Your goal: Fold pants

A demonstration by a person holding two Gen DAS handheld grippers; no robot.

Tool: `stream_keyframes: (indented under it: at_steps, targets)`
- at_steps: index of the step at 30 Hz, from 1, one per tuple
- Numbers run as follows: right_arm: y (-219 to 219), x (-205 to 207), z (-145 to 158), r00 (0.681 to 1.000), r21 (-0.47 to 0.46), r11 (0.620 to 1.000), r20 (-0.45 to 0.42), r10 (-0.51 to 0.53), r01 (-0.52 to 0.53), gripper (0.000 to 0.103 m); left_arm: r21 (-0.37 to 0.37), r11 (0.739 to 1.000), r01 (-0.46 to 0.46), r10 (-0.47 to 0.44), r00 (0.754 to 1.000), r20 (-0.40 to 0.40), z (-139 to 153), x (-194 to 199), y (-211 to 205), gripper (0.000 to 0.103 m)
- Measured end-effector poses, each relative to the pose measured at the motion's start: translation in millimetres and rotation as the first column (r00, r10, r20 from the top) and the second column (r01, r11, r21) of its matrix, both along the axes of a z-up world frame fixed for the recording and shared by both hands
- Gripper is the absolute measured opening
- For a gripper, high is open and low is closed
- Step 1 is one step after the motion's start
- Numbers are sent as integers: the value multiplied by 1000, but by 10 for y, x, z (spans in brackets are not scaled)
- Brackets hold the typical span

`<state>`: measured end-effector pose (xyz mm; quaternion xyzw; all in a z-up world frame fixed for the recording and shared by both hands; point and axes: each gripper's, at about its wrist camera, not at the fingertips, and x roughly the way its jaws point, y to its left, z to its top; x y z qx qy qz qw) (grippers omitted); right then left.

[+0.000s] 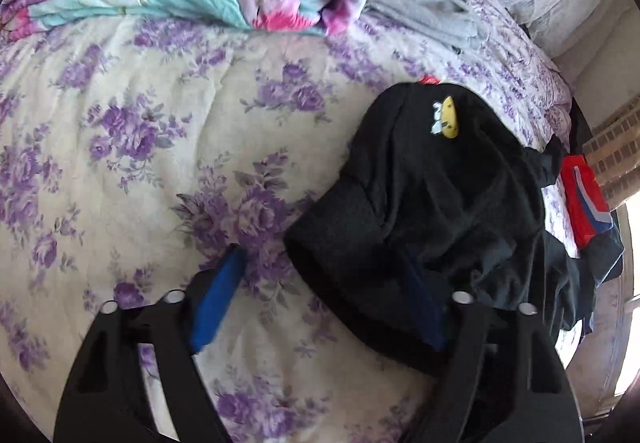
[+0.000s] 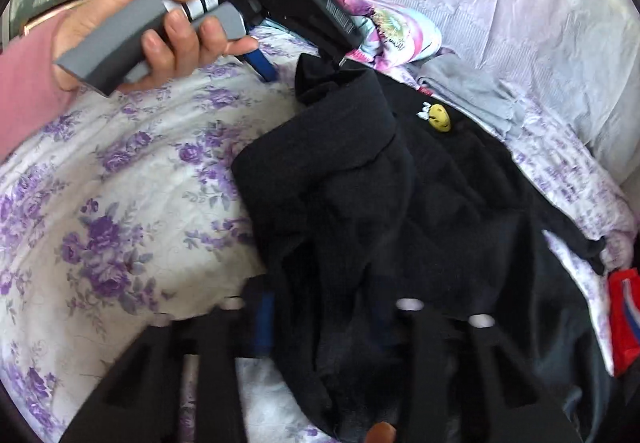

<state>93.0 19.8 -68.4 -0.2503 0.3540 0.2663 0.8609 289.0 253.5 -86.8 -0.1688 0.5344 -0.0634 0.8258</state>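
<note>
Now | left gripper: spread, crumpled black fleece pants at lower right between its fingers | right gripper: fingers astride pants fold, grip unclear | purple-flowered white bedsheet underneath

Your left hand grips the handle; left gripper stands apart, right gripper partly closed.

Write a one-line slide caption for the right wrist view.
Black pants lie rumpled on a floral bedsheet as a hand brings the left gripper to their far edge.
</note>
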Motion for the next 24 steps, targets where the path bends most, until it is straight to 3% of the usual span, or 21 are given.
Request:
stream_keyframes:
  at_steps: [2, 3, 5, 7, 11, 14, 17, 22, 23, 24]
  targets:
    - [13, -52, 23, 1000, -9, 1000, 20, 20, -19, 18, 29, 998, 58, -59, 997, 45, 85, -33, -70, 36]
    - [18, -80, 41, 999, -14, 1000, 31, 29, -28, 16, 39, 997, 71, -73, 996, 53, 127, -43, -76, 31]
    - [34, -115, 121, 998, -7, 999, 40, 37, -37, 15, 63, 994, 85, -90, 992, 84, 235, -64, -92, 8]
    - [65, -137, 240, 998, 18, 999, 50, 49, -50, 15, 36, 994, 104, -108, 989, 102, 319, -57, -68, 6]
    - [210, -264, 622, 985, 87, 984, 90, 146, -154, 14, 61, 995, 84, -95, 978, 188, 624, -137, 54, 6]
    - [354, -407, 842, 961, 154, 950, 99, 259, -271, 14, 40, 998, 38, -47, 964, 262, 932, -307, 312, 6]
    - [530, -516, 913, 935, 215, 910, 85, 345, -355, 14, 75, 997, -31, 6, 950, 312, 1124, -503, 585, 6]
    - [899, -567, 616, 905, 264, 877, -29, 424, -403, 15, 64, 987, -146, 127, 962, 244, 854, -649, 1031, 7]
    - [977, -566, 518, 900, 268, 876, -62, 432, -402, 19, 68, 983, -172, 154, 966, 209, 711, -630, 1105, 8]
    - [1040, -554, 427, 898, 266, 880, -92, 430, -394, 36, 79, 978, -191, 175, 969, 176, 556, -599, 1158, 10]
